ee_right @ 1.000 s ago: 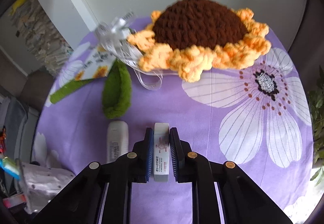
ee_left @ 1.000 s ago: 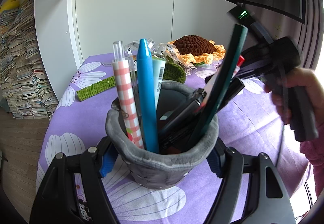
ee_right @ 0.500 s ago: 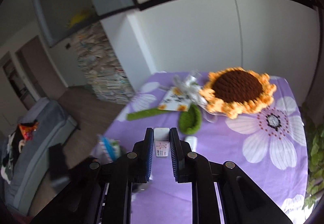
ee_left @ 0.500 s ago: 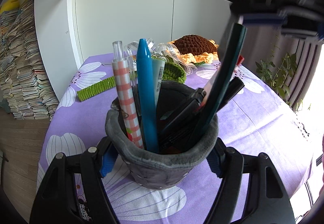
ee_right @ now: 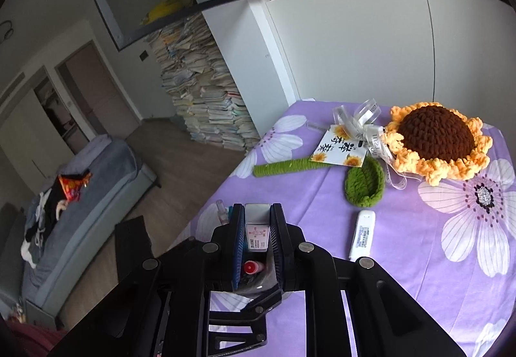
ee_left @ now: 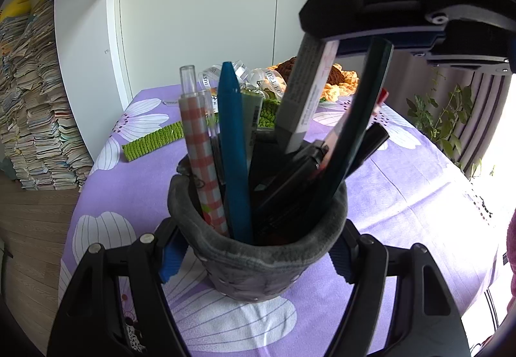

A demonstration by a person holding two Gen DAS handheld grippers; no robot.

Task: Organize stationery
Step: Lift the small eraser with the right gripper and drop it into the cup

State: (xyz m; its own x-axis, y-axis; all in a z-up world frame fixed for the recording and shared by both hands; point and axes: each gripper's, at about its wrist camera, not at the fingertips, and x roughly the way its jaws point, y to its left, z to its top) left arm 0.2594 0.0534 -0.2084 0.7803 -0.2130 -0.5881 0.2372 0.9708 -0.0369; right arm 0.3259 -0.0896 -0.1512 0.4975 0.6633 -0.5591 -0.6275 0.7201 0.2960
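My left gripper (ee_left: 258,257) is shut on a grey felt pen pot (ee_left: 258,263) standing on the purple floral tablecloth. The pot holds several pens, among them a teal marker (ee_left: 233,144) and a pink checked pen (ee_left: 201,157). My right gripper (ee_right: 256,228) is shut on a grey-and-white glue stick (ee_left: 304,92), also seen between its fingers in the right wrist view (ee_right: 257,229). It holds the stick tilted, lower end dipping into the pot's mouth. A white eraser-like stick (ee_right: 362,234) lies on the cloth to the right.
A crocheted sunflower (ee_right: 435,144) with ribbon and card lies at the table's back, with a green crocheted leaf (ee_right: 364,182) and stem (ee_right: 287,166). Stacks of books (ee_right: 206,92) stand on the floor left of the table, and a grey sofa (ee_right: 87,182) beyond.
My right gripper lifted the glue stick off the cloth and carried it left and up, over the pen pot, then lowered its end into the pot. The left gripper stayed still.
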